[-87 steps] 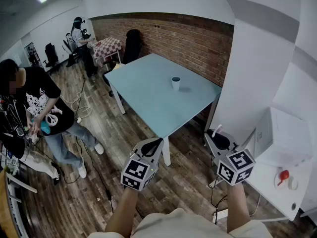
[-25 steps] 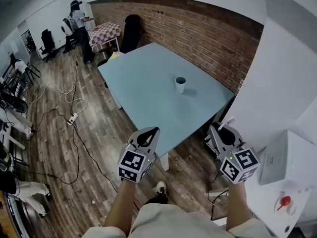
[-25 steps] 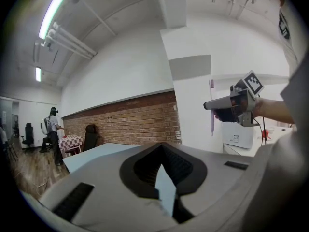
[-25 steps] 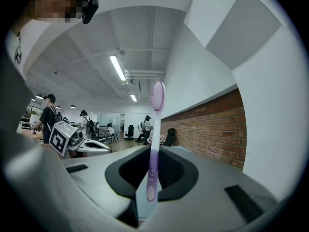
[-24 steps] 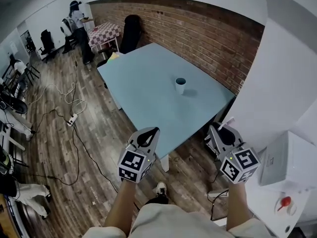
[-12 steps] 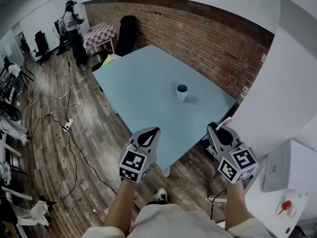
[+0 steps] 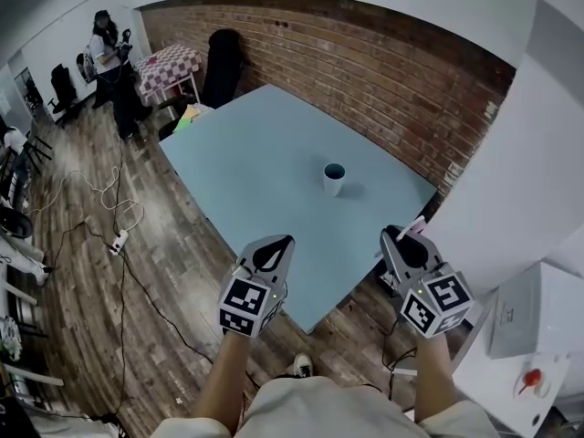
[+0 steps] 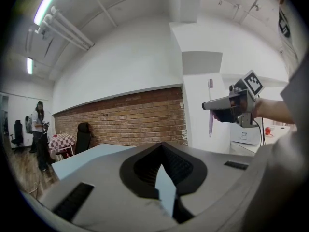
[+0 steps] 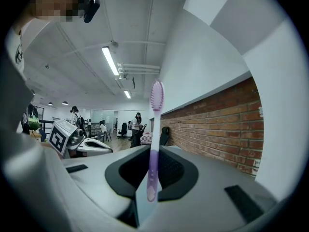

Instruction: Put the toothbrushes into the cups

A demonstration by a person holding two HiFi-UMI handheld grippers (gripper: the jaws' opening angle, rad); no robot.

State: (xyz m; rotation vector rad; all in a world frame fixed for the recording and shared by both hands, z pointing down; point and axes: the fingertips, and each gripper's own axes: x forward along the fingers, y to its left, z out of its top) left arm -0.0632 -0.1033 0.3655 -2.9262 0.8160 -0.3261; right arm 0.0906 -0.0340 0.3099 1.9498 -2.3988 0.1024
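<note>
A white cup (image 7: 334,179) with a dark inside stands alone on the pale blue table (image 7: 265,162), toward its right side. My right gripper (image 7: 402,238) hovers off the table's near right edge, shut on a purple toothbrush (image 9: 153,144) that stands upright, bristles at the top. The left gripper view shows that toothbrush (image 8: 210,111) hanging across the right gripper's (image 8: 218,105) tips. Over the table's near corner is my left gripper (image 7: 279,245), jaws together with nothing between them. Both grippers point toward the cup from well short of it.
A brick wall (image 7: 365,71) runs behind the table. A black chair (image 7: 219,62) and a checkered table (image 7: 169,67) stand at the far left, with a person (image 7: 108,53) beside them. Cables (image 7: 100,226) lie on the wood floor. A white cabinet (image 7: 529,327) is at the right.
The view has moved up to the table, so its near corner now lies under the grippers. Both grippers keep their pose, the toothbrush still in the right one.
</note>
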